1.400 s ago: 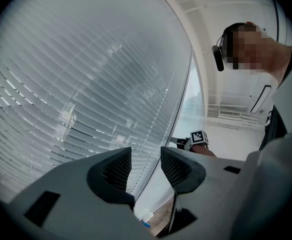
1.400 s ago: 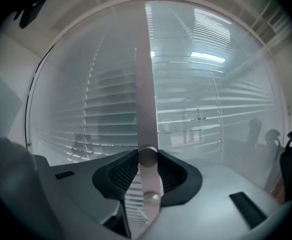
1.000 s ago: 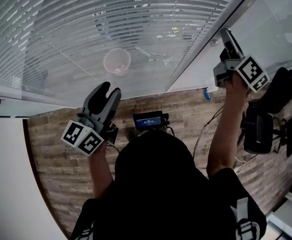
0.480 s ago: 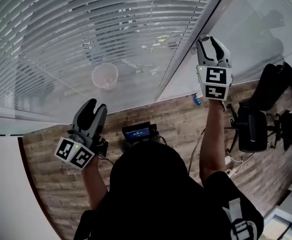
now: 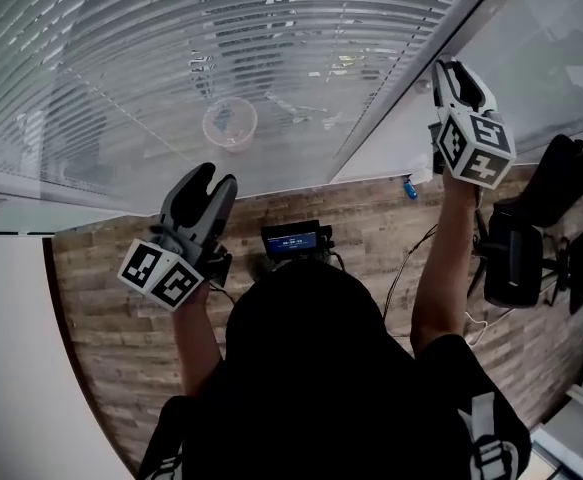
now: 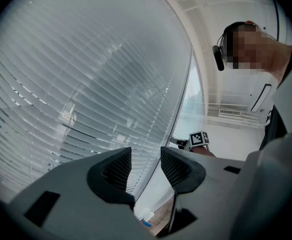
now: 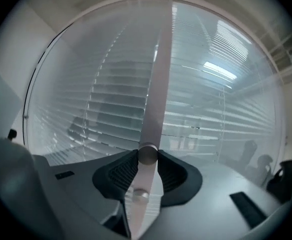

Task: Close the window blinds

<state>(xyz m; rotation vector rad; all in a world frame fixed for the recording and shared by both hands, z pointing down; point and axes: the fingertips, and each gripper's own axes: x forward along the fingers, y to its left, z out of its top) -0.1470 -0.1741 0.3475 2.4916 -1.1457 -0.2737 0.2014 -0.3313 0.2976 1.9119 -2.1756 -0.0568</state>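
Blinds (image 5: 121,48) hang behind the glass on both sides of the window post (image 5: 401,88). Dark gaps are seen between the slats, so they are judged not fully shut.

The right gripper (image 5: 458,73) is held high, close against the post. In the right gripper view its jaws are drawn in narrow and clamped on the lower end of the pale tilt rod (image 7: 155,94), which runs up in line with the post.

Change noted: over the last second the marker cube on the right gripper is turned from facing down and outward, to square-on, to angled again. The gripper is kept at the post throughout. This is read as the rod being twisted. No clear change in slat angle can be made out between the pictures.

The left gripper (image 5: 214,180) is held low, well left of the post, in front of the glass. Its jaws are parted by a narrow gap with nothing between them. It is shifted only slightly over the same second and is judged idle.

The closing is judged under way but unfinished, and more twisting is probably needed. The rod is held only near its tip, so a slip out of the jaws is a risk.
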